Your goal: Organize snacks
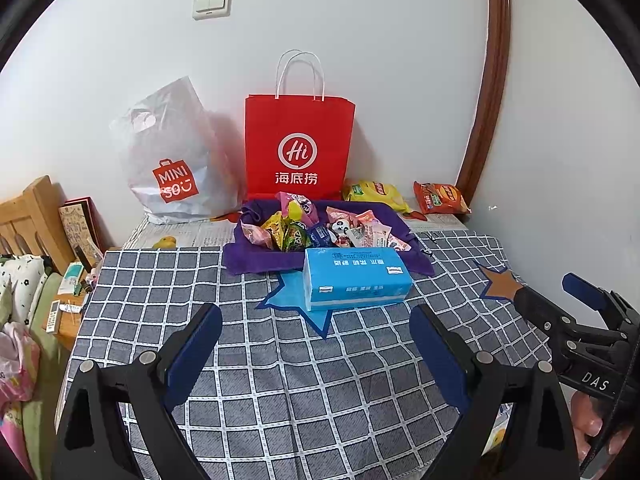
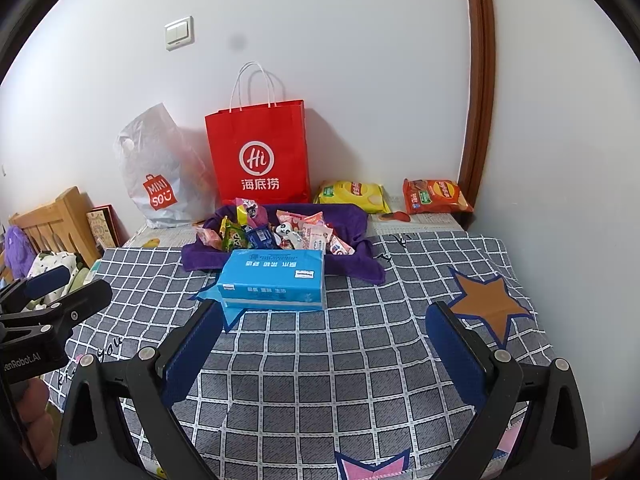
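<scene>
A pile of small snack packets (image 1: 320, 228) (image 2: 276, 230) lies on a purple cloth (image 1: 256, 260) (image 2: 360, 216) at the far side of the checked table. A blue tissue pack (image 1: 356, 278) (image 2: 274, 280) lies just in front of it. A yellow chip bag (image 1: 376, 194) (image 2: 352, 194) and an orange chip bag (image 1: 440, 198) (image 2: 434, 196) lie by the back wall on the right. My left gripper (image 1: 316, 320) is open and empty over the cloth, short of the tissue pack. My right gripper (image 2: 324, 320) is open and empty too, with its left finger near the pack's corner.
A red paper bag (image 1: 298, 148) (image 2: 260, 156) and a white plastic bag (image 1: 172, 160) (image 2: 160, 168) stand against the wall. A wooden bed frame (image 1: 32, 216) and clutter lie left of the table. A wooden door frame (image 1: 492, 80) rises at the right.
</scene>
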`<state>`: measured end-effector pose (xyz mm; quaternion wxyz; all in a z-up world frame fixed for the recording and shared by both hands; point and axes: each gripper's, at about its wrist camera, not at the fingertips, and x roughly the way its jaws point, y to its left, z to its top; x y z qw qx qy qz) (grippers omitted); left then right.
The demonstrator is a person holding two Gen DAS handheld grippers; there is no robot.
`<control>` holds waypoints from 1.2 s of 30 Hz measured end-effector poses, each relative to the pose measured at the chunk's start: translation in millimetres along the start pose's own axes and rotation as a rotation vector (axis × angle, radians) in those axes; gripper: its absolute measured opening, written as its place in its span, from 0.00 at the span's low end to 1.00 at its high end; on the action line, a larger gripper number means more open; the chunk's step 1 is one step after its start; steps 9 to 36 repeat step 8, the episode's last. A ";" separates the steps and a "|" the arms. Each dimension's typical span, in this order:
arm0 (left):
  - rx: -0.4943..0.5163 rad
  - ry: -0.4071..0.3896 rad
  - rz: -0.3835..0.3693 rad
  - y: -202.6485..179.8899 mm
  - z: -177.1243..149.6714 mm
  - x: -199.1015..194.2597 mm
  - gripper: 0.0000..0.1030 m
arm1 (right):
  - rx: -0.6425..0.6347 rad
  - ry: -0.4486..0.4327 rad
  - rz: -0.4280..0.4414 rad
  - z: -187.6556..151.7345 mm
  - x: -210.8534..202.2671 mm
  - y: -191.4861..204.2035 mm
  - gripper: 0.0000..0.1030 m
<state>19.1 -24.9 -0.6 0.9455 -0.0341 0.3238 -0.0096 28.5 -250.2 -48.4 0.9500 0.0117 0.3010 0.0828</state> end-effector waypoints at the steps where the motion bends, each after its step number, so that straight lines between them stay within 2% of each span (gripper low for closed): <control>1: -0.001 0.000 -0.001 0.3 -0.2 0.0 0.92 | -0.001 -0.001 0.001 0.1 0.1 0.2 0.97; 36: 0.000 -0.010 0.002 1.1 -0.8 -0.6 0.92 | -0.005 -0.006 0.003 1.4 -0.6 3.1 0.97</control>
